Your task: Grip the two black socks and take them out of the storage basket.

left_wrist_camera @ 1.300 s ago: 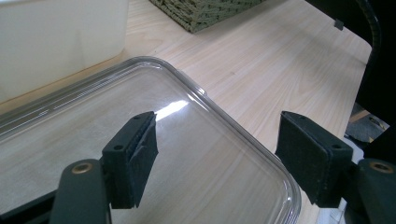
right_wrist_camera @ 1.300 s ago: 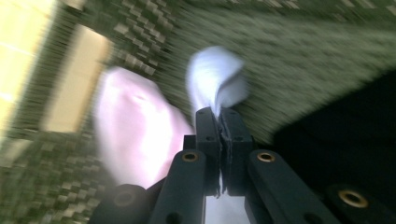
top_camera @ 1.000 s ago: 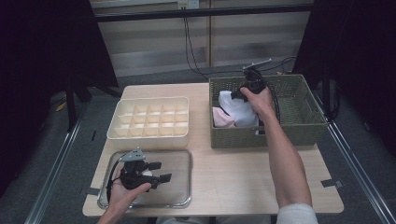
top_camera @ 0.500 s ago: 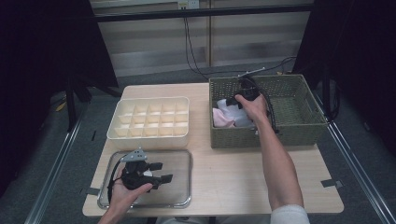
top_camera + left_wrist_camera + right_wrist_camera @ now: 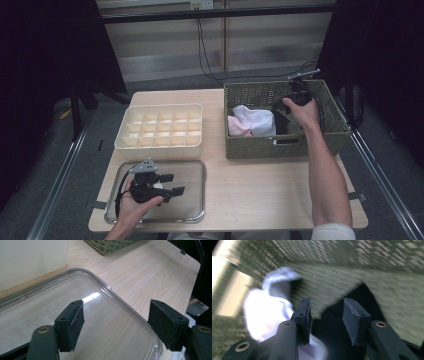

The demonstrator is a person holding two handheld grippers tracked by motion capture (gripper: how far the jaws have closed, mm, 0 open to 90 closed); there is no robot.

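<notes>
The left gripper (image 5: 167, 184) rests over the clear tray (image 5: 195, 167) at the table's near left, jaws wide apart and empty. In the woven basket (image 5: 250, 148) at right, the right gripper (image 5: 325, 318), jaws just opening and partly apart, holds nothing above a black cloth (image 5: 342, 340) beside the white cloth (image 5: 255, 120).

On the bench (image 5: 250, 190), the compartment box (image 5: 160, 126) sits at the left and the woven basket (image 5: 235, 145) at the right. The tray (image 5: 192, 192) lies in front of the box — near the front edge. Inside the basket, folded cloths (image 5: 252, 120) lie at its left side.
</notes>
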